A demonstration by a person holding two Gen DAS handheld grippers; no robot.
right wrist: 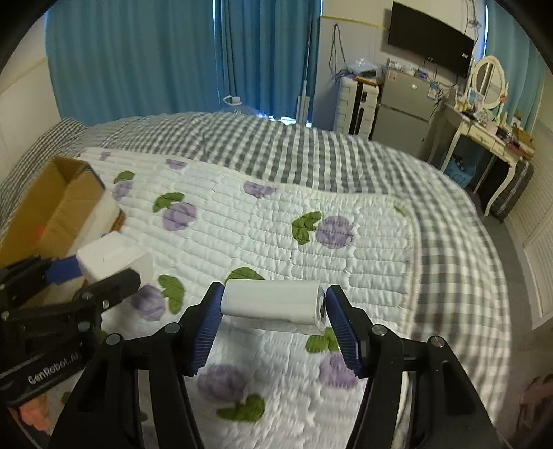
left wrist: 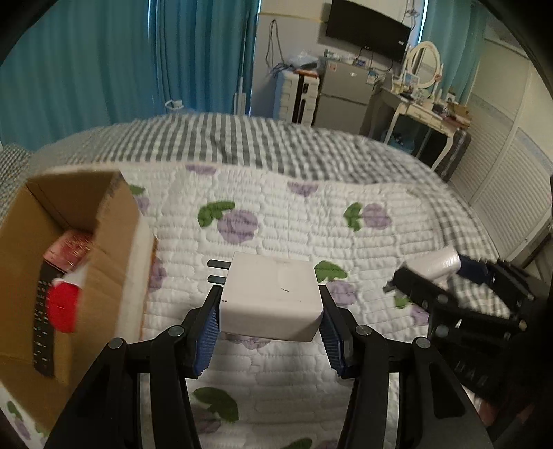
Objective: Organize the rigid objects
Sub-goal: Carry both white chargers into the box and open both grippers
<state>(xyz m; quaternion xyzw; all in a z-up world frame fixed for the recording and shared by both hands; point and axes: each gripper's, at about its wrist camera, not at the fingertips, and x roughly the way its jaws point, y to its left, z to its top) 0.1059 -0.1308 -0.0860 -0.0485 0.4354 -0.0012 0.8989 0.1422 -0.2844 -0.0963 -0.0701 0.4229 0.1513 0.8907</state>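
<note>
Quilted bed (left wrist: 276, 221) fills the left wrist view; your left tool (left wrist: 271, 311) clamps a white charger (left wrist: 273, 297) above it, beside the cardboard box (left wrist: 69, 259); right wrist view: your right tool (right wrist: 273, 311) grips a white power bank (right wrist: 273, 302) over the bed.

Your left wrist camera sits just behind the left gripper (left wrist: 271, 304), close above the floral quilt (left wrist: 276, 221), facing across the bed toward the television (left wrist: 368, 29) at 1 o'clock. The cardboard box (left wrist: 114, 241) sits near at 9 o'clock, the right gripper (left wrist: 442, 276) at 3 o'clock.

Your right wrist camera looks the same way from just behind the right gripper (right wrist: 273, 307), equally low; here the left gripper (right wrist: 103, 266) shows at 9 o'clock, the box (right wrist: 62, 207) beyond it.

Both views share the quilt, box, blue curtains (right wrist: 172, 51), television and dresser (right wrist: 484, 131).
</note>
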